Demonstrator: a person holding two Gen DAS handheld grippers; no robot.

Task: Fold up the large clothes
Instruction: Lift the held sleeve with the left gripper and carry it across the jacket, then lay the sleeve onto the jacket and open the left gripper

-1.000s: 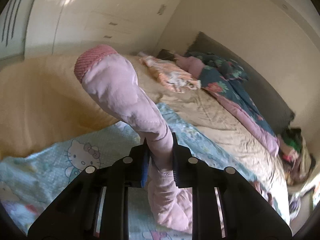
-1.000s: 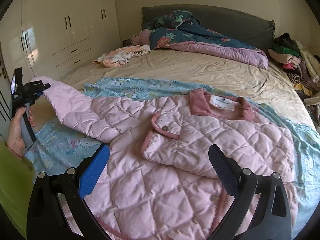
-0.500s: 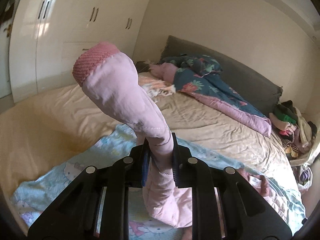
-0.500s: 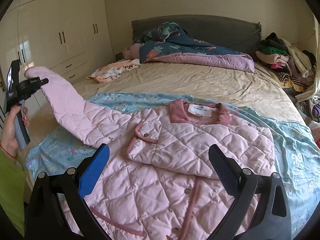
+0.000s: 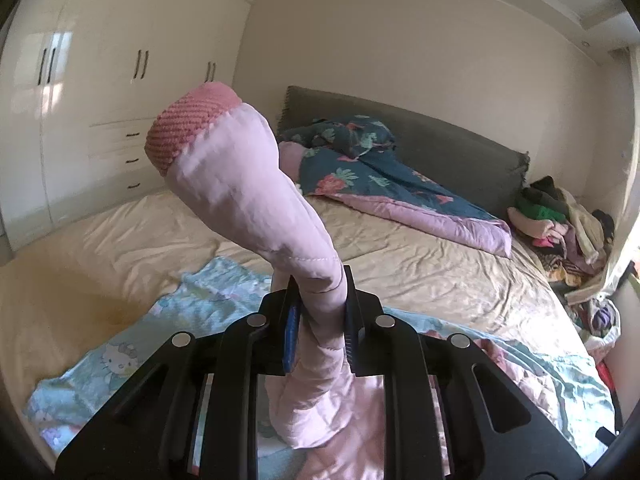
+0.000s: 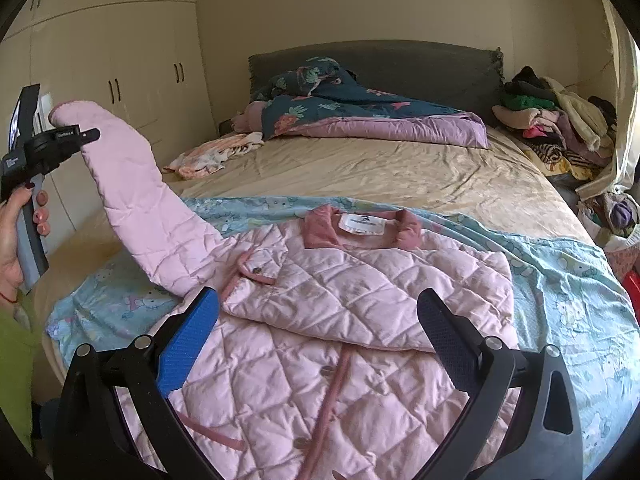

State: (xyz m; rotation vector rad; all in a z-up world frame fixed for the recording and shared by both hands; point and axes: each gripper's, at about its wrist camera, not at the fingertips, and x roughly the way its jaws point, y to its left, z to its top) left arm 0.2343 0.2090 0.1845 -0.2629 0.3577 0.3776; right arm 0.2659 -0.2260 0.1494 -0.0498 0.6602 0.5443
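Note:
A pink quilted jacket (image 6: 360,304) lies front-up on a light-blue Hello Kitty blanket (image 6: 560,272) on the bed, with its right side folded over the chest. My left gripper (image 5: 318,320) is shut on the jacket's left sleeve (image 5: 256,200), near its knitted pink cuff (image 5: 180,128), and holds it raised above the bed's left side. In the right wrist view the left gripper (image 6: 86,134) shows at far left with the sleeve (image 6: 136,200) lifted. My right gripper (image 6: 320,332) is open and empty, hovering over the jacket's lower front.
A teal floral duvet (image 6: 360,108) lies bunched by the grey headboard (image 6: 420,64). A small peach garment (image 6: 216,156) lies on the beige sheet. A pile of clothes (image 6: 560,120) sits at the far right. White wardrobes (image 5: 100,100) stand left of the bed.
My left gripper has lifted the sleeve higher and swung it up and towards the bed. My right gripper has stayed open, rising slightly over the jacket.

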